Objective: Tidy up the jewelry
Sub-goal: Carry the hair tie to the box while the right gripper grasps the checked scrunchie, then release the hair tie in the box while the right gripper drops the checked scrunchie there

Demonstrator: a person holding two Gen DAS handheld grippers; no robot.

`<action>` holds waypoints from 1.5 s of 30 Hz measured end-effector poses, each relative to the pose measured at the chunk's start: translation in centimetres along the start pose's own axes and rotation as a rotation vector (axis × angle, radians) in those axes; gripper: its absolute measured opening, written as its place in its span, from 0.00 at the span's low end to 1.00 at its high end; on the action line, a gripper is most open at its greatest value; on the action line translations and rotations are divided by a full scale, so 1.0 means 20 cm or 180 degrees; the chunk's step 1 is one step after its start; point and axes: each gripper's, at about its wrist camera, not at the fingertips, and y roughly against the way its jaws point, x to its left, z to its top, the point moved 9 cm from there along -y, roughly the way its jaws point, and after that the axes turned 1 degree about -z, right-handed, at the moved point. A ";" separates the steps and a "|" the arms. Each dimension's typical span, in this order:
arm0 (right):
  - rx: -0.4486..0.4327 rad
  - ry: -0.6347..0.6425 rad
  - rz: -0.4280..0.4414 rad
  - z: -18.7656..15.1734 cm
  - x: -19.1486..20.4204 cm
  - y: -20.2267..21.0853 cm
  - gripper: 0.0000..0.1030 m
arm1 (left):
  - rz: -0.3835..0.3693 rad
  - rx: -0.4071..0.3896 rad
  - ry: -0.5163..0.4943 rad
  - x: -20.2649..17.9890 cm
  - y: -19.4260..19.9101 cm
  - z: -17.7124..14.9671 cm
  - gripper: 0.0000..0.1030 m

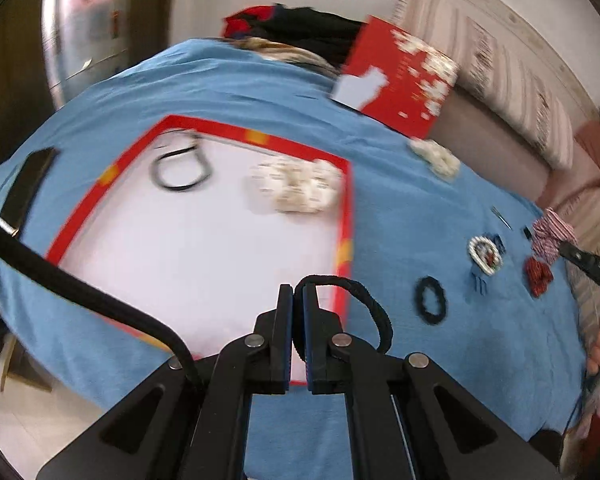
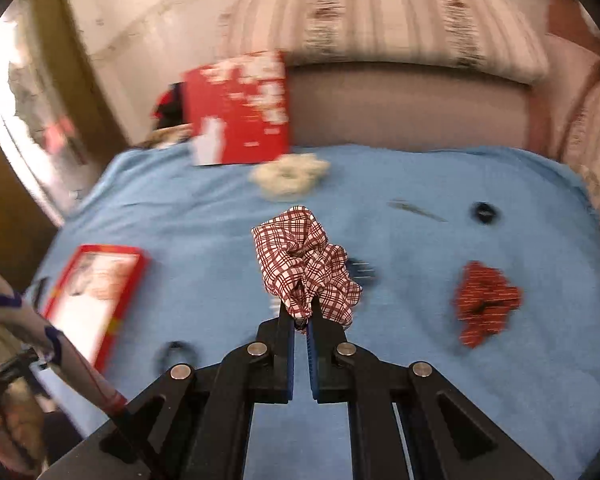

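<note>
Cloth [image 1: 260, 88]: blue, spread under everything you are working on.
Tray [image 1: 342, 224]: red-rimmed with a white floor, lying ahead of your left gripper and far to the left of your right one.
Lid [image 2: 240, 108]: red, propped upright at the far edge of the cloth.
Your right gripper [image 2: 301, 312]: clenched on the plaid scrunchie [image 2: 306, 264], which bunches up above the fingertips, lifted off the cloth.
Your left gripper [image 1: 298, 292]: pinched on a black tie [image 1: 364, 300]; its loop hangs out to the right of the fingers, over the tray's near right corner.
In the tray: a cream scrunchie [image 1: 298, 190] at the far right, a thin black band [image 1: 180, 170] at the far left.
Second cream scrunchie [image 2: 288, 174]: on the cloth just near the lid, far beyond your right fingertips.
Red scrunchie [image 2: 486, 304]: on the cloth, right of your right gripper, apart from it.
Second black tie [image 1: 430, 300]: flat on the cloth, right of the tray.
Beaded clip [image 1: 485, 255]: white-edged, just beyond that tie.
Small dark items: too blurred to name.
</note>
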 end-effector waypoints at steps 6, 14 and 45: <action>0.0185 0.0390 0.0463 -0.07 0.59 -0.11 0.06 | 0.0145 -0.0039 0.0249 0.31 0.05 0.05 0.04; 0.0381 0.1025 0.0781 -0.21 1.29 -0.34 0.06 | 0.0250 0.0066 0.0423 0.59 -0.07 0.14 0.04; 0.0906 0.1359 0.0532 -0.29 1.69 -0.93 0.26 | 0.0366 -0.0156 0.0780 0.85 -0.04 0.25 0.28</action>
